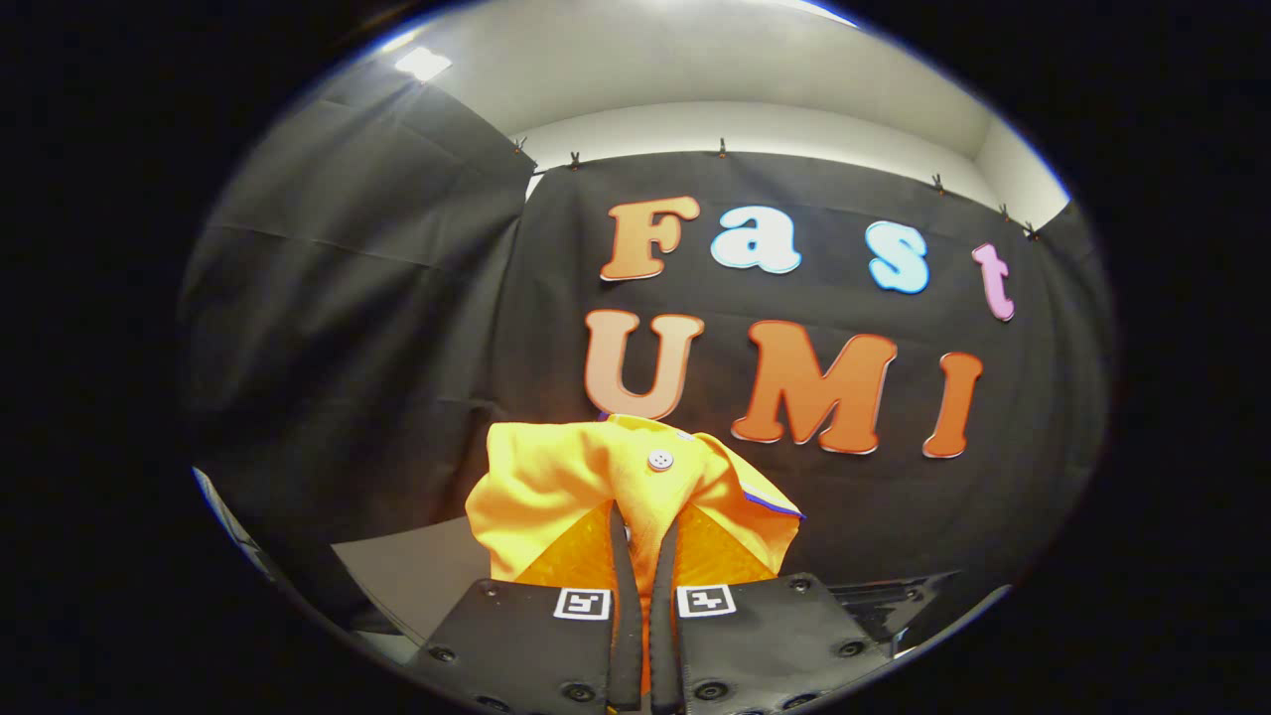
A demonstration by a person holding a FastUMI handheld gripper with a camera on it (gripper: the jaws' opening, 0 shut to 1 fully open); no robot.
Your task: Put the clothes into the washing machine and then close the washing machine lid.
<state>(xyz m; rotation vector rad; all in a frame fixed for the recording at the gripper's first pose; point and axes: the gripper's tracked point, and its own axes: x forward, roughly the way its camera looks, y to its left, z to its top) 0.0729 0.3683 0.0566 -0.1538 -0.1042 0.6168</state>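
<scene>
A yellow garment (586, 477) with a white button (660, 460) and a thin blue trim is bunched up between my two fingers. My gripper (643, 531) is shut on it, both black fingers pressing a fold of the cloth, and the cloth hangs lifted in front of the black booth wall. The cloth bulges above and to both sides of the fingertips.
Below and left of the fingers lies a grey flat surface (417, 576). A dark ridged part (884, 596) shows low on the right beside the right finger block. The black curtain wall (348, 328) stands close behind the garment.
</scene>
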